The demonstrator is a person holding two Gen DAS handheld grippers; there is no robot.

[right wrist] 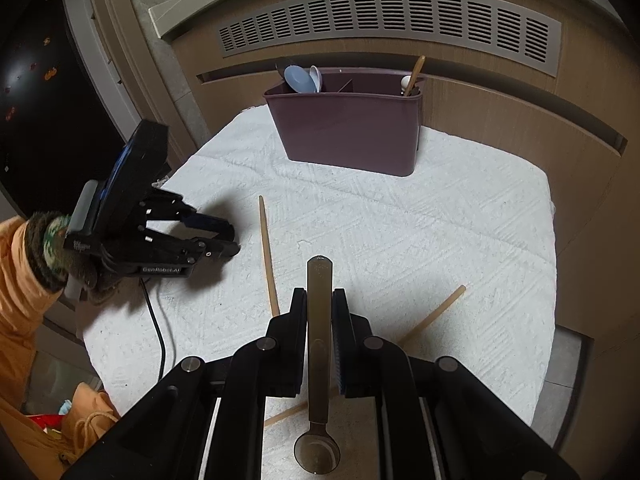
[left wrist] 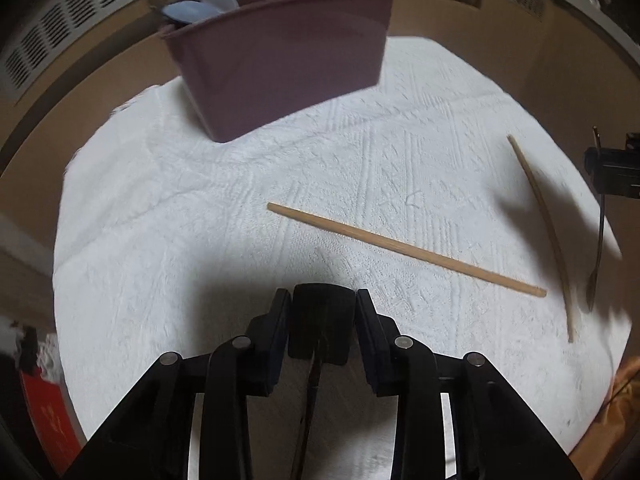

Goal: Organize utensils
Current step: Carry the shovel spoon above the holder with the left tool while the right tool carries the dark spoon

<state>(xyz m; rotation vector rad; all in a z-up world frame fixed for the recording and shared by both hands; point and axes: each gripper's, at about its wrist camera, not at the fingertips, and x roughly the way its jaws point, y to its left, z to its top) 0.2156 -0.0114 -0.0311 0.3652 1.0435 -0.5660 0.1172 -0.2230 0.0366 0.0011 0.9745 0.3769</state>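
A purple divided utensil holder (left wrist: 280, 64) (right wrist: 348, 124) stands at the far side of a white towel (left wrist: 200, 220) (right wrist: 400, 232). It holds pale spoons (right wrist: 301, 78) on the left and a wooden utensil (right wrist: 414, 76) on the right. Two wooden chopsticks (left wrist: 404, 250) (left wrist: 544, 232) lie on the towel; they also show in the right wrist view (right wrist: 267, 252) (right wrist: 436, 314). My left gripper (left wrist: 323, 300) (right wrist: 228, 236) is shut on a black utensil handle (left wrist: 322, 320). My right gripper (right wrist: 320, 300) is shut on a dark spoon (right wrist: 319, 360), handle forward, bowl toward the camera; it also shows in the left wrist view (left wrist: 598, 240).
A wooden cabinet front with a grey vent grille (right wrist: 384, 24) stands behind the towel. A black cable (right wrist: 158, 332) crosses the towel's left edge. An orange bag (right wrist: 80, 420) sits low on the left.
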